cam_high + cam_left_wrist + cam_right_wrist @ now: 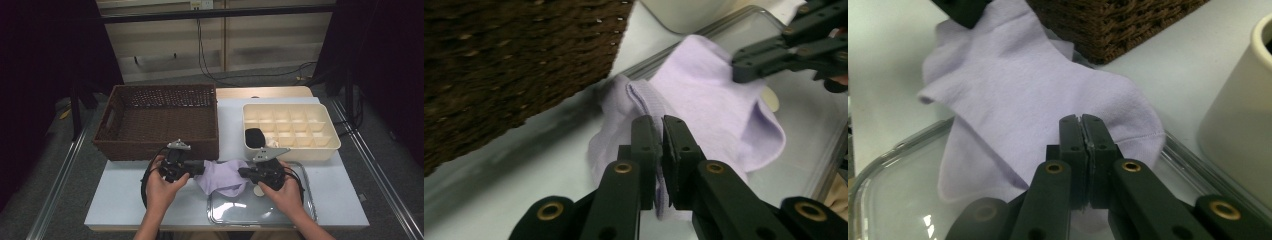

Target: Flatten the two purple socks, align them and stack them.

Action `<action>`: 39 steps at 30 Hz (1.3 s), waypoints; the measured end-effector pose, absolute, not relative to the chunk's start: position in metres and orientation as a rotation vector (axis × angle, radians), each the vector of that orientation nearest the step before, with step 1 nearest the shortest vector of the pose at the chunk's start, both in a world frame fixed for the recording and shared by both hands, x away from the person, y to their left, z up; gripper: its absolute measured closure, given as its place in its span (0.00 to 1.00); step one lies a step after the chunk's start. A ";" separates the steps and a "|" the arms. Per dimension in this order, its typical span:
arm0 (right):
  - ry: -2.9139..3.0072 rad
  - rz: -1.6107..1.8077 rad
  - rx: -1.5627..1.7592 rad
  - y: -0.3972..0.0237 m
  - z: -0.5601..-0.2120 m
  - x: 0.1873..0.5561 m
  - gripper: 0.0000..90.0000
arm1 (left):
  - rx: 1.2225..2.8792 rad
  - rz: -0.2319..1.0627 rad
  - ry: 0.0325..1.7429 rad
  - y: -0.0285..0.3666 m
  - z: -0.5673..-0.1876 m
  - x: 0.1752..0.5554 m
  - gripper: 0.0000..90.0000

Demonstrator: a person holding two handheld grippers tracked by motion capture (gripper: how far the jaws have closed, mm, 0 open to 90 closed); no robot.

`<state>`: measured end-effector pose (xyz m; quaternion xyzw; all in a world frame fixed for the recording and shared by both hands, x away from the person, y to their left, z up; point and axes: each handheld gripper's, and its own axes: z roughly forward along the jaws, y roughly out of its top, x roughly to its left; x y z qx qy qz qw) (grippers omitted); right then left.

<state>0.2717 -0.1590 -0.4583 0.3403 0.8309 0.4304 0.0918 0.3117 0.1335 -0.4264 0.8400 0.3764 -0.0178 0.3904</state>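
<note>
Soft, rumpled lilac sock (223, 176) pinched at opposite ends between left gripper (661, 131) and right gripper (1081, 129) jaws

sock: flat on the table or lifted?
Lifted, partly. The sock hangs stretched between the left hand-held gripper and the right hand-held gripper, both shut on it; its middle sags toward the tray.

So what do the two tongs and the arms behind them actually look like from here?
Both the left tongs and right tongs are black, each topped with a grey three-cornered plate. Their two flat black jaws hang on linkage arms with brass-coloured rivets. A black cable loops from each. The person's forearms are bare, no sleeves showing.
</note>
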 end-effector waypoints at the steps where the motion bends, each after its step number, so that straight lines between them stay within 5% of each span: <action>1: 2.468 1.279 1.011 -0.159 -0.458 0.272 0.99 | 2.135 -0.045 0.956 0.134 -0.426 0.312 0.94; 12: 2.481 1.242 1.035 -0.157 -0.469 0.271 0.97 | 2.184 -0.075 1.010 0.129 -0.451 0.318 0.94; 13: 2.471 1.253 1.022 -0.157 -0.470 0.271 0.85 | 2.185 -0.077 1.005 0.129 -0.450 0.317 0.94; 14: 2.471 1.253 1.022 -0.157 -0.470 0.271 0.85 | 2.185 -0.077 1.005 0.129 -0.450 0.317 0.94; 15: 2.463 1.259 1.029 -0.157 -0.469 0.272 0.70 | 2.183 -0.075 1.002 0.129 -0.449 0.317 0.94; 21: 2.514 1.207 0.930 -0.148 -0.469 0.267 0.47 | 2.182 -0.060 1.005 0.128 -0.448 0.316 0.94; 35: 2.471 1.100 0.930 -0.162 -0.476 0.276 0.45 | 2.191 -0.037 1.036 0.136 -0.453 0.319 1.00; 39: 2.456 1.096 0.962 -0.167 -0.476 0.280 0.45 | 2.201 -0.030 1.000 0.132 -0.454 0.316 0.89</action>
